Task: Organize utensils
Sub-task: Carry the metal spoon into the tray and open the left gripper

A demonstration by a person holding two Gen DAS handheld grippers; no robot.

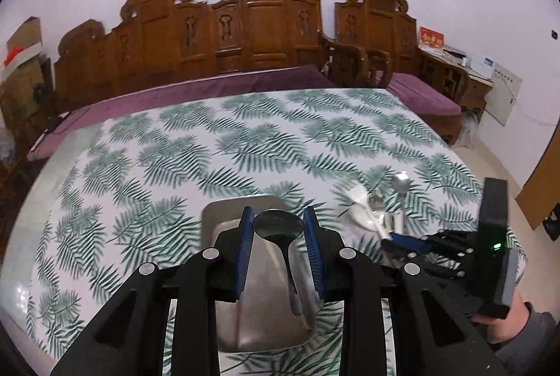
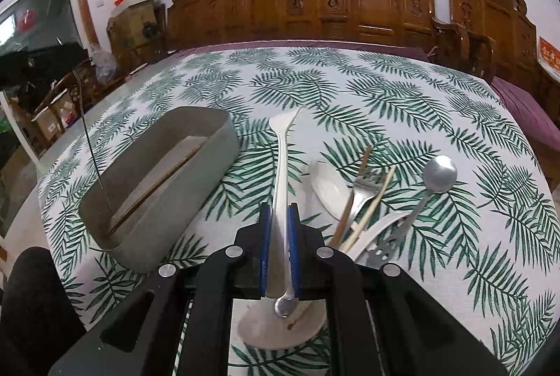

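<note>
My left gripper (image 1: 278, 227) is open above the grey utensil tray (image 1: 210, 211); a dark metal spoon (image 1: 279, 226) shows between its blue pads, touching neither. My right gripper (image 2: 280, 229) is shut on a white spoon handle (image 2: 282, 159) that points away over the table. The tray (image 2: 147, 173) lies to its left, with a chopstick (image 2: 157, 182) inside. To the right is a pile: a white spoon (image 2: 329, 187), a fork (image 2: 364, 190), chopsticks (image 2: 372, 204) and a round metal spoon (image 2: 439, 175). A white spoon bowl (image 2: 276, 327) lies under the gripper.
The table (image 2: 385, 103) wears a fern-print cloth. A carved wooden bench (image 1: 224, 33) with purple cushions stands behind it. Boxes and clutter (image 2: 133, 12) stand at the far left. In the left wrist view the right gripper's body (image 1: 493, 246) is at the right edge.
</note>
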